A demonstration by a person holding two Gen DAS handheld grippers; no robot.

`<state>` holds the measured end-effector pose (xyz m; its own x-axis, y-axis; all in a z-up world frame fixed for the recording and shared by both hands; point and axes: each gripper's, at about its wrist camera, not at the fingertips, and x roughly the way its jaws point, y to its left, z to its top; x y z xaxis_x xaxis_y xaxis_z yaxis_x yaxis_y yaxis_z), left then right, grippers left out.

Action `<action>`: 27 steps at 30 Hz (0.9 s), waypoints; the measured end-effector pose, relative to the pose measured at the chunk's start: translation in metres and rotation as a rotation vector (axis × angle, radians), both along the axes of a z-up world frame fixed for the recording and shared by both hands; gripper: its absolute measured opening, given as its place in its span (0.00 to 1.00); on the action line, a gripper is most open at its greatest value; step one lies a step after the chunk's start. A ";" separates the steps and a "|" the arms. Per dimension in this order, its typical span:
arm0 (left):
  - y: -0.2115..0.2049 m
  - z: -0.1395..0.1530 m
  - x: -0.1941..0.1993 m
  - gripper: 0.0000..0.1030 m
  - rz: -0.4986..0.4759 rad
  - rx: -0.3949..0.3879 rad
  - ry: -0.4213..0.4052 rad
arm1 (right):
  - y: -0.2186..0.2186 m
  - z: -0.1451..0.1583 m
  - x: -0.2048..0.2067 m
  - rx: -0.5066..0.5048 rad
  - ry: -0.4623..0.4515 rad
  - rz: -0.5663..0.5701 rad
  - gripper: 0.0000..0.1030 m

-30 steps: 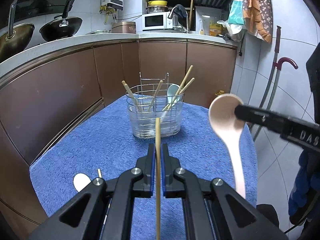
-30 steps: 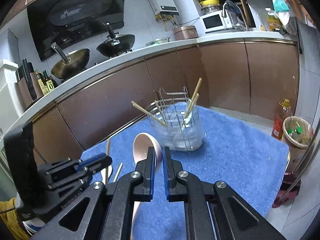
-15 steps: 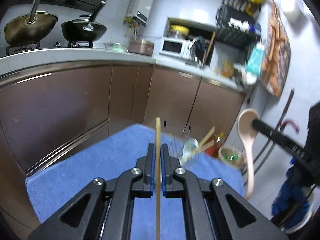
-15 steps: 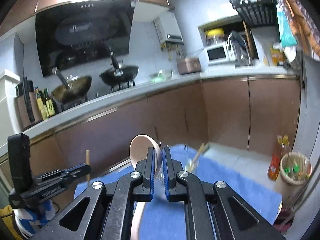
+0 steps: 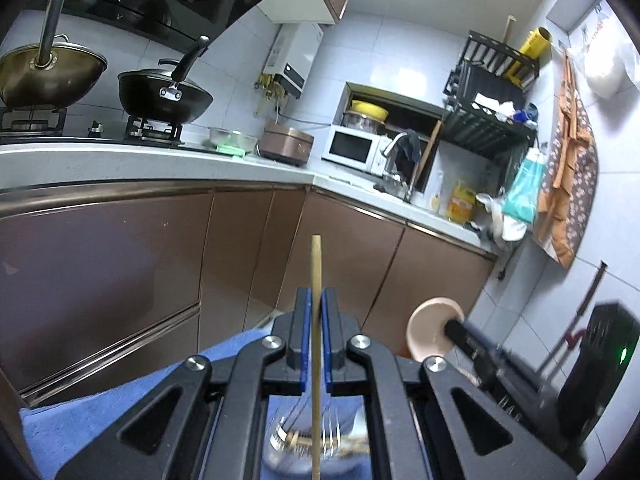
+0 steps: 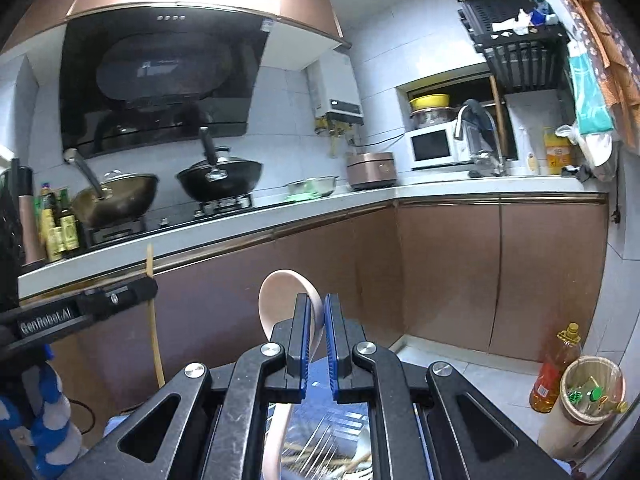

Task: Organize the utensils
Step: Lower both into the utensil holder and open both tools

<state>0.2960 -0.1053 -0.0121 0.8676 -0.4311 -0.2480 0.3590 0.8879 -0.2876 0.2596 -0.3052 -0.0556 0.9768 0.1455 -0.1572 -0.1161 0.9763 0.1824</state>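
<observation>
My left gripper (image 5: 316,300) is shut on a wooden chopstick (image 5: 316,276) that stands upright between its blue pads. My right gripper (image 6: 317,306) is shut on a pink spoon (image 6: 280,292), bowl up and handle hanging down. Both are raised above the wire utensil holder (image 5: 308,438), which shows low between the left gripper's arms and again as the holder (image 6: 328,436) under the right one. From the left wrist view the right gripper (image 5: 456,326) and the spoon (image 5: 428,332) sit to the right. From the right wrist view the left gripper (image 6: 150,285) with its chopstick (image 6: 154,328) is on the left.
The blue towel (image 5: 120,412) covers the table below. Brown cabinets (image 6: 452,276) and a white counter (image 5: 160,156) run behind, with woks (image 5: 164,96) on the stove and a microwave (image 6: 434,148). A bin (image 6: 588,392) and an oil bottle (image 6: 554,368) stand on the floor at right.
Both grippers have risen and tilted up, each keeping its utensil. The holder has slid from mid-frame down to the bottom edge of both views.
</observation>
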 end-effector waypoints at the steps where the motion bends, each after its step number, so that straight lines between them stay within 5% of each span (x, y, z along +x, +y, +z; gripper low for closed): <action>1: -0.004 0.000 0.005 0.04 0.012 -0.002 -0.011 | -0.001 -0.002 0.004 -0.002 0.000 -0.013 0.07; 9: -0.031 -0.021 0.043 0.04 0.088 -0.016 -0.033 | -0.002 -0.028 0.038 -0.016 0.012 -0.082 0.07; 16: -0.038 -0.068 0.054 0.07 0.099 0.004 -0.020 | 0.006 -0.062 0.040 -0.040 0.044 -0.102 0.11; 18: -0.040 -0.075 0.052 0.22 0.091 0.034 -0.017 | 0.006 -0.067 0.033 -0.041 0.060 -0.094 0.12; 27: -0.011 -0.056 0.005 0.41 0.085 0.048 -0.008 | -0.003 -0.035 -0.024 -0.030 0.007 -0.104 0.24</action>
<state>0.3011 -0.1162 -0.0678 0.9026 -0.3432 -0.2598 0.2834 0.9281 -0.2414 0.2358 -0.3083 -0.0905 0.9852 0.0386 -0.1669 -0.0128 0.9881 0.1533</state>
